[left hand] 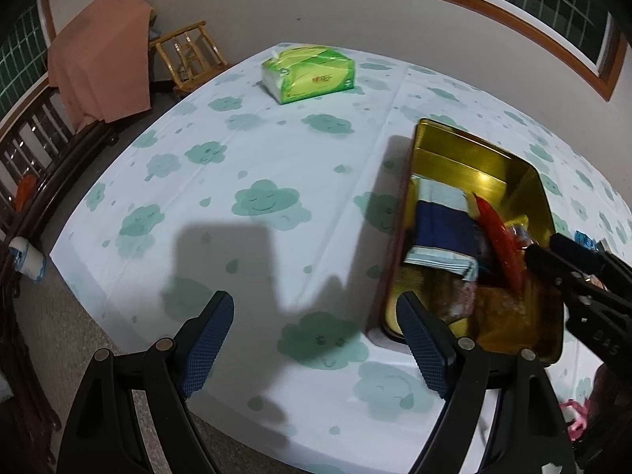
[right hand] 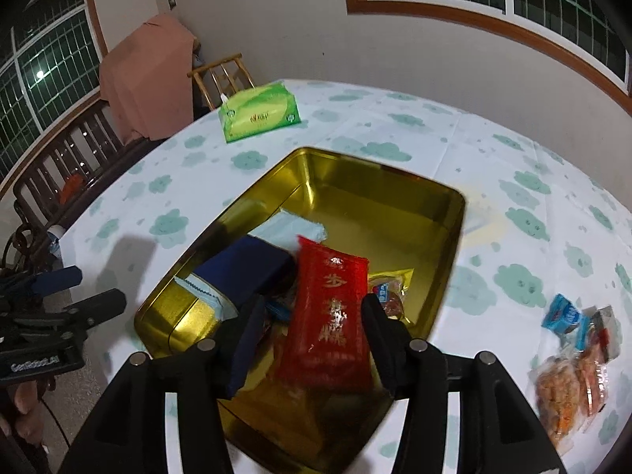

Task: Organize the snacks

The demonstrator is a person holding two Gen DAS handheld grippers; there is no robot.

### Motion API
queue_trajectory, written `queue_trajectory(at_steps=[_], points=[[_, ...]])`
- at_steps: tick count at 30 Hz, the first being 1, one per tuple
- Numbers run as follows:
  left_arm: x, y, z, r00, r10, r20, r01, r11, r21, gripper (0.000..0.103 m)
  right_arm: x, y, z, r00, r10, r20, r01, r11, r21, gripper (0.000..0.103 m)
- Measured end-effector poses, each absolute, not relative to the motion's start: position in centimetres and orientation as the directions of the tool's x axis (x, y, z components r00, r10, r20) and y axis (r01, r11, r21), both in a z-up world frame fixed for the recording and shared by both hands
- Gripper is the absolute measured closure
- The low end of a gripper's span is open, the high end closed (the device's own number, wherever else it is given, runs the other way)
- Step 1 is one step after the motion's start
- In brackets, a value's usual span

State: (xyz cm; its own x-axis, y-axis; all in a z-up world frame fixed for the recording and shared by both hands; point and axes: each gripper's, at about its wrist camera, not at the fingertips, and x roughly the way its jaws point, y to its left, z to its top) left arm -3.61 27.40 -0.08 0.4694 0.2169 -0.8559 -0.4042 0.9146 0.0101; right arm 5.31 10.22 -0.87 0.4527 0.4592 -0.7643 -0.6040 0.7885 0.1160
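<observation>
A gold tin (right hand: 379,166) stands open on the cloud-print tablecloth (left hand: 276,150) and holds several snack packs. Among them are a dark blue pack (right hand: 245,264) and a pale blue-white one (right hand: 292,229). A red packet (right hand: 331,308) with gold characters leans in the tin's near end, between the fingers of my right gripper (right hand: 314,304). The jaws stand wider than the packet and there is a gap on its left side. In the left wrist view the red packet (left hand: 497,237) stands on edge beside the right gripper (left hand: 553,251). My left gripper (left hand: 316,304) hangs open and empty over the cloth, left of the tin (left hand: 474,146).
A green tissue pack (left hand: 310,75) lies at the table's far side. Loose snacks lie right of the tin: a small blue pack (right hand: 561,314) and clear bags of orange snacks (right hand: 568,387). A wooden chair (left hand: 189,55) and a cloth-draped bench (left hand: 98,67) stand beyond the left edge.
</observation>
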Motion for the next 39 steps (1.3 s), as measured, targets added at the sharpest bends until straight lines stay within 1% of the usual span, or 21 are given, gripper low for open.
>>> queue_trajectory(at_steps=[6, 10, 14, 18, 24, 31, 32, 33, 39], points=[[-2.7, 24.8, 0.7, 0.493, 0.192, -0.848, -0.35, 0.937, 0.008, 0.021, 5.3, 4.8, 0.6, 0.501, 0.459, -0.734, -0.585, 0.805, 0.104, 0.051], [-1.8, 22.6, 1.0, 0.503, 0.172, -0.847, -0.307, 0.952, 0.011, 0.02, 6.4, -1.2, 1.0, 0.557, 0.388, -0.734, -0.532, 0.846, 0.043, 0.051], [-1.0, 20.1, 1.1, 0.507, 0.157, -0.848, -0.262, 0.965, 0.022, 0.02, 8.4, -7.9, 0.3, 0.577, 0.313, -0.755, -0.459, 0.888, 0.017, 0.051], [-0.3, 18.0, 1.2, 0.503, 0.15, -0.851, -0.226, 0.973, 0.038, 0.02, 9.7, -11.9, -1.1, 0.566, 0.253, -0.785, -0.458, 0.888, -0.044, 0.051], [0.4, 15.5, 1.5, 0.496, 0.15, -0.855, -0.191, 0.98, 0.06, 0.02, 11.5, -14.2, -4.0, 0.495, 0.237, -0.836, -0.523, 0.849, -0.069, 0.051], [1.4, 12.9, 1.7, 0.486, 0.142, -0.862, -0.151, 0.986, 0.077, 0.02, 12.5, -14.7, -6.0, 0.454, 0.286, -0.844, -0.567, 0.823, -0.026, 0.052], [1.5, 12.6, 1.7, 0.485, 0.142, -0.863, -0.146, 0.986, 0.08, 0.02, 12.5, -14.6, -6.1, 0.457, 0.294, -0.84, -0.571, 0.821, -0.023, 0.054], [1.7, 12.1, 1.7, 0.485, 0.139, -0.863, -0.139, 0.987, 0.081, 0.02, 12.6, -14.5, -6.2, 0.453, 0.301, -0.839, -0.574, 0.818, -0.017, 0.06], [2.7, 9.1, 1.2, 0.482, 0.098, -0.871, -0.08, 0.995, 0.068, 0.02, 12.1, -14.0, -6.4, 0.465, 0.325, -0.823, -0.558, 0.83, 0.011, 0.063]])
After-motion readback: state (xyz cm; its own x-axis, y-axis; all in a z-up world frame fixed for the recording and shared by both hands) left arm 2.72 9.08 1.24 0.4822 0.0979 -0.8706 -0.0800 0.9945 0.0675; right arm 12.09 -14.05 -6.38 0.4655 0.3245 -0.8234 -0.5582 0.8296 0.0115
